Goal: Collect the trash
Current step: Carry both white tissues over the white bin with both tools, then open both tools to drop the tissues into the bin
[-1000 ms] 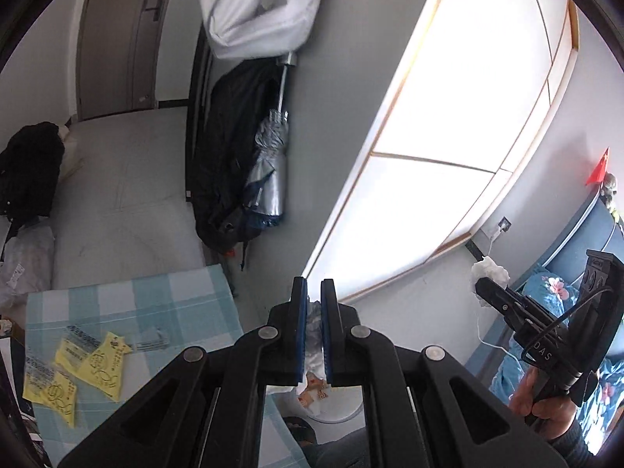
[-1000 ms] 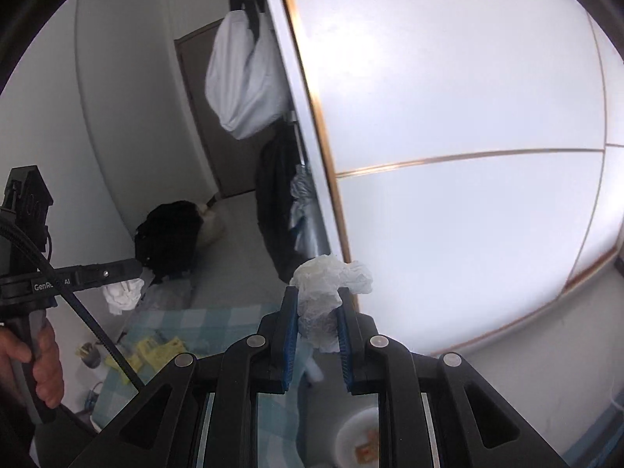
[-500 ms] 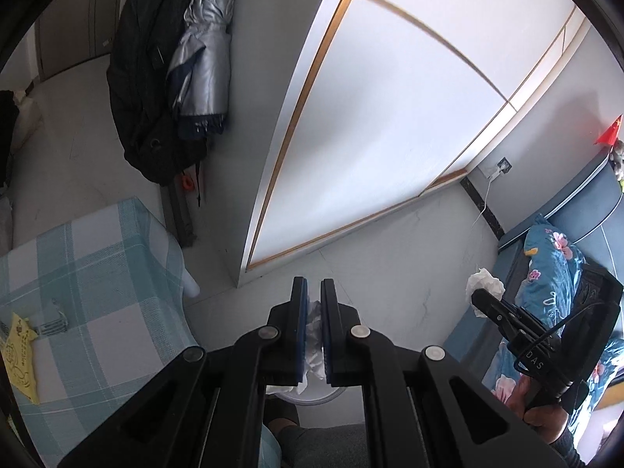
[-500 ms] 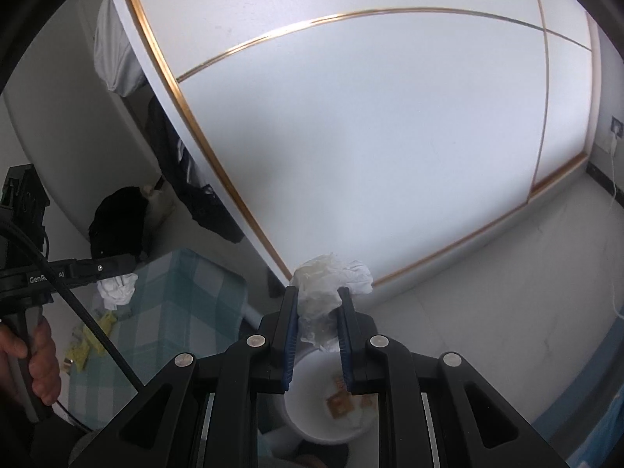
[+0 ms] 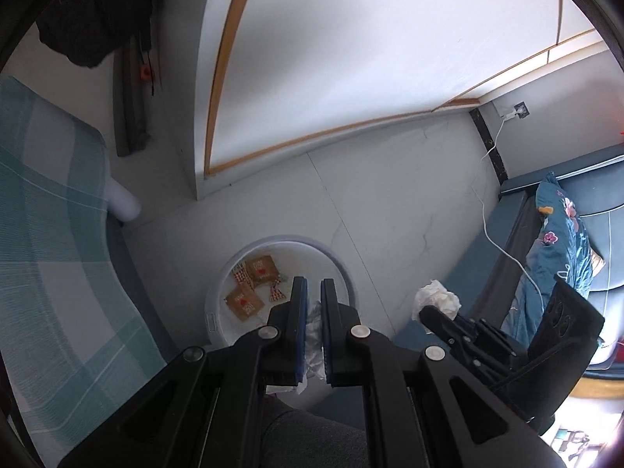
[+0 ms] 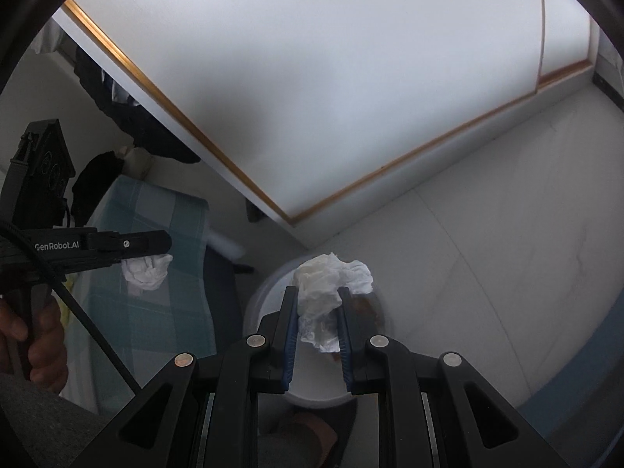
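My left gripper [image 5: 313, 292] is shut on a crumpled white tissue [image 5: 314, 331] and hangs above the round white trash bin [image 5: 347, 273] on the floor. The bin holds several brown snack wrappers [image 5: 253, 284]. My right gripper [image 6: 316, 300] is shut on a second crumpled white tissue [image 6: 327, 284], above the same bin [image 6: 269, 292]. In the left wrist view the right gripper [image 5: 429, 312] sits to the right of the bin with its tissue [image 5: 436, 296]. In the right wrist view the left gripper [image 6: 163, 247] sits at the left with its tissue [image 6: 146, 271].
A table with a teal checked cloth [image 5: 50, 234] stands left of the bin. A white wardrobe with gold trim [image 5: 351, 58] rises behind it. A blue sofa with a floral pillow [image 5: 561, 234] and a white cable [image 5: 491, 214] lie to the right.
Both grippers have tilted downward and moved toward the bin, each still holding its tissue. The bin is now directly below them; the table with yellow papers has left the view.
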Demonstrator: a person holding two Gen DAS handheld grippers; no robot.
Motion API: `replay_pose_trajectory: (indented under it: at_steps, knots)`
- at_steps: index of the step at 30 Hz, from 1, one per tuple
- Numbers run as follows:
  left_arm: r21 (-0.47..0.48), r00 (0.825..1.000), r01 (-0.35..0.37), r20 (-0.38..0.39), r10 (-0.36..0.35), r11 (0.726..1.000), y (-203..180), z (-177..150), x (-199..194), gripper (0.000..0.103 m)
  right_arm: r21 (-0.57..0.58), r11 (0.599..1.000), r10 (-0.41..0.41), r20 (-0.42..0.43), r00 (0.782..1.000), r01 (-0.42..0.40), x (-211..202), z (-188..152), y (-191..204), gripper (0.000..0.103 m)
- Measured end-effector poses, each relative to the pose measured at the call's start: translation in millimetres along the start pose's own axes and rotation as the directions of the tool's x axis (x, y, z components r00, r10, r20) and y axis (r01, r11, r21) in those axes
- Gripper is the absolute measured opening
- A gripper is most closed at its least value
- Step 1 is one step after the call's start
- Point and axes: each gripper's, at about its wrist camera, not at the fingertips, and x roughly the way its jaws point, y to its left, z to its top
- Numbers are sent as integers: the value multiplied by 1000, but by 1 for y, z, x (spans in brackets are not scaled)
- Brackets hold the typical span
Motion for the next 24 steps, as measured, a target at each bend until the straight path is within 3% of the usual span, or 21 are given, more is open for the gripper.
replay_pose_trajectory:
  at_steps: [12,20,23,24]
  knots:
    - [-122,978,55,-193,-78,991,11,14,59,3,57,997,61,-204,977,-51,82,-36,-11,18]
    - [-120,956,-11,-292,-24,993,8,14,84,6,100,993,83,-301,950,-55,119,-46,-11,22]
    - [-135,949,-40,-316,-4,990,14,14,87,19,99,993,91,-326,941,-62,125,-49,-9,28]
    - [-138,948,-40,-319,-6,990,15,14,86,34,97,994,86,-332,939,-56,127,-51,-8,33]
